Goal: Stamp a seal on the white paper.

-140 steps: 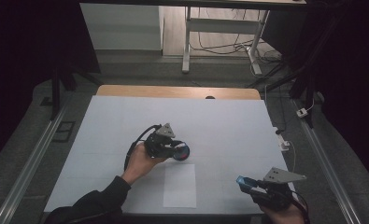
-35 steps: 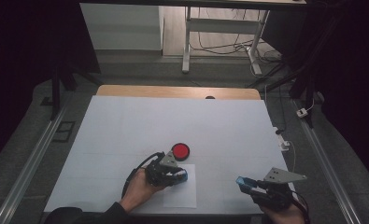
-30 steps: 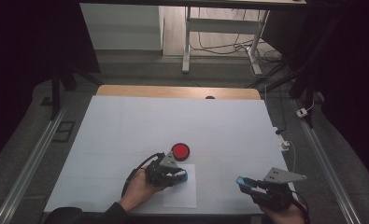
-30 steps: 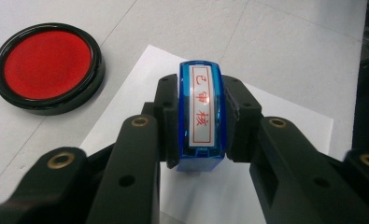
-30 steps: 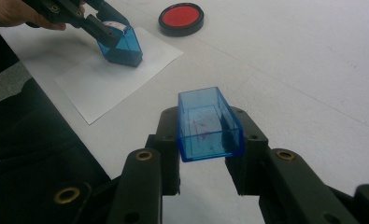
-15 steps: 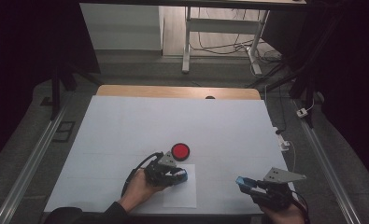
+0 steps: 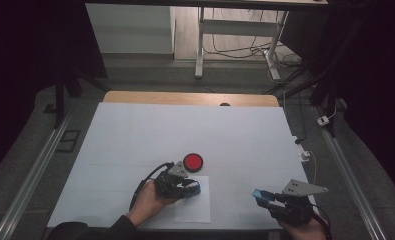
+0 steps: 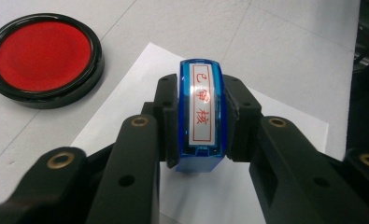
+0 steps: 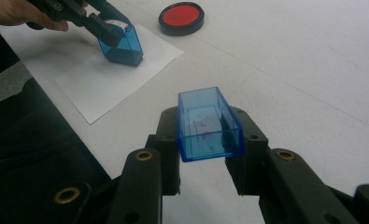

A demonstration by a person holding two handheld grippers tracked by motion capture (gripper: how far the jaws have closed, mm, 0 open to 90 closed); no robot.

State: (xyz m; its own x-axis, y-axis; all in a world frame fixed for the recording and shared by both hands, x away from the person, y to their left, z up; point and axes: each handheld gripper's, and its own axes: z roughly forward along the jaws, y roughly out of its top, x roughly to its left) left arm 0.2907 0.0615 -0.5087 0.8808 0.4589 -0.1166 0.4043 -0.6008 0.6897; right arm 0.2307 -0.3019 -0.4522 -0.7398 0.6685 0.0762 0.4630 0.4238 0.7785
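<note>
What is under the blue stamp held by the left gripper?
The blue stamp, clamped in the left gripper, rests on the white paper sheet. Its printing face and any mark beneath are covered. The red ink pad sits beside the sheet.

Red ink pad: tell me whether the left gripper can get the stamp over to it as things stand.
Probably yes. The left gripper is shut on the blue stamp, which rests on the white paper. The red ink pad lies open just beyond the paper's corner, with bare table between them.
</note>
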